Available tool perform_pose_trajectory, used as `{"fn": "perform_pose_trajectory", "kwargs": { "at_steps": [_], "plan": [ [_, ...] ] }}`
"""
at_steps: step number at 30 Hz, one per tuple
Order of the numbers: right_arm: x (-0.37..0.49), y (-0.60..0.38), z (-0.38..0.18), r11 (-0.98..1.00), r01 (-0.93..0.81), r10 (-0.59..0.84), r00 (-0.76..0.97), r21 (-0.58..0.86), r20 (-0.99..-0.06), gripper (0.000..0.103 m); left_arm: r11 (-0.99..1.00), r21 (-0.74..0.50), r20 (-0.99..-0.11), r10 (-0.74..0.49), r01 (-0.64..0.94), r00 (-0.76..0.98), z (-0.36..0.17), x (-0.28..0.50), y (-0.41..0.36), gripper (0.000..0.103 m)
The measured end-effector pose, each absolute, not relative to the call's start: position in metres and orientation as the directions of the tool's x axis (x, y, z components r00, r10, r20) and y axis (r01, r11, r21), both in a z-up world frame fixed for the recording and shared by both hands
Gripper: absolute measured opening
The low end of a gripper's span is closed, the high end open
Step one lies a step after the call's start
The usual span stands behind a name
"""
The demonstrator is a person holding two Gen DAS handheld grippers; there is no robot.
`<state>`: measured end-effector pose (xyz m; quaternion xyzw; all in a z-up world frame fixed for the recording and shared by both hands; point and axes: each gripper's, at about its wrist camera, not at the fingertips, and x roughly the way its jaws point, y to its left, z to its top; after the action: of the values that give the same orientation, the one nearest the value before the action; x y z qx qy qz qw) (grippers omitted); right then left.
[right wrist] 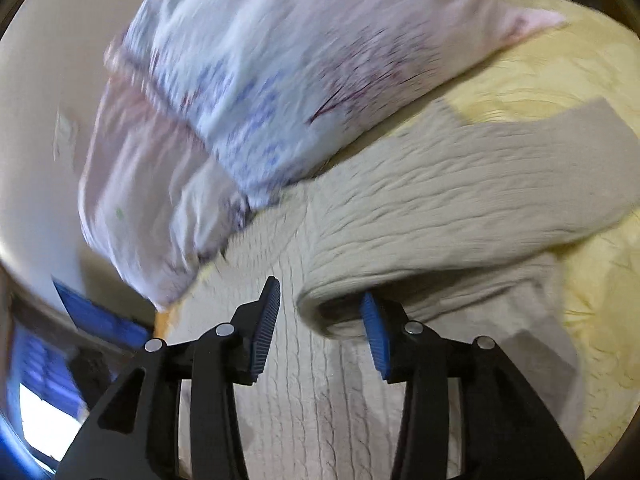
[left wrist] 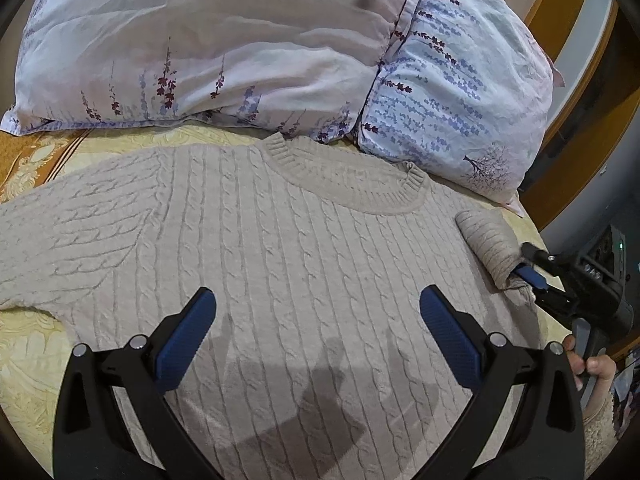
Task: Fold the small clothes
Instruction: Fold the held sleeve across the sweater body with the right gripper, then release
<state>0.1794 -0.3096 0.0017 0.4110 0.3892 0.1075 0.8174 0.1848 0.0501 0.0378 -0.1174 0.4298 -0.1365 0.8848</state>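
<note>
A beige cable-knit sweater [left wrist: 280, 248] lies flat, collar toward the pillows, on a yellow bedspread [left wrist: 24, 360]. My left gripper [left wrist: 318, 308] is open and empty, hovering over the sweater's chest. The sweater's right sleeve [left wrist: 490, 246] is bent up at the right edge. My right gripper [left wrist: 536, 276] is there, one blue finger tucked inside the sleeve fold. In the blurred right wrist view the right gripper [right wrist: 320, 312] is open, with its right pad [right wrist: 376, 336] slipped under the rolled sleeve [right wrist: 440, 216] and the left pad free.
Two floral pillows [left wrist: 224, 44] [left wrist: 464, 92] lie just behind the sweater's collar. A wooden bed frame [left wrist: 576, 92] runs along the right. The bed's edge is close to the right sleeve. A person's hand [left wrist: 592, 368] holds the right gripper's handle.
</note>
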Motion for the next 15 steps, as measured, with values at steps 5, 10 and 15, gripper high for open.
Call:
{"fn": "perform_pose_trajectory", "kwargs": {
  "at_steps": [5,10,15],
  "plan": [
    [0.175,-0.346,-0.008,0.570,0.269,0.411,0.725,0.776,-0.553,0.043,0.930,-0.342,-0.731,-0.355,0.137,0.584,0.036,0.185,0.051,0.101],
    [0.169,-0.372,-0.006,0.573,0.380,0.272,0.748,0.726,-0.606,0.043,0.924,-0.355,-0.722,-0.368,0.143,0.586,0.038,0.183,0.056,0.101],
    [0.169,-0.387,0.000,0.616,0.498,0.091,0.724,0.610,-0.683,0.032,0.922,-0.366,-0.713,-0.365,0.127,0.599,0.042,0.186,0.067,0.101]
  ]
}}
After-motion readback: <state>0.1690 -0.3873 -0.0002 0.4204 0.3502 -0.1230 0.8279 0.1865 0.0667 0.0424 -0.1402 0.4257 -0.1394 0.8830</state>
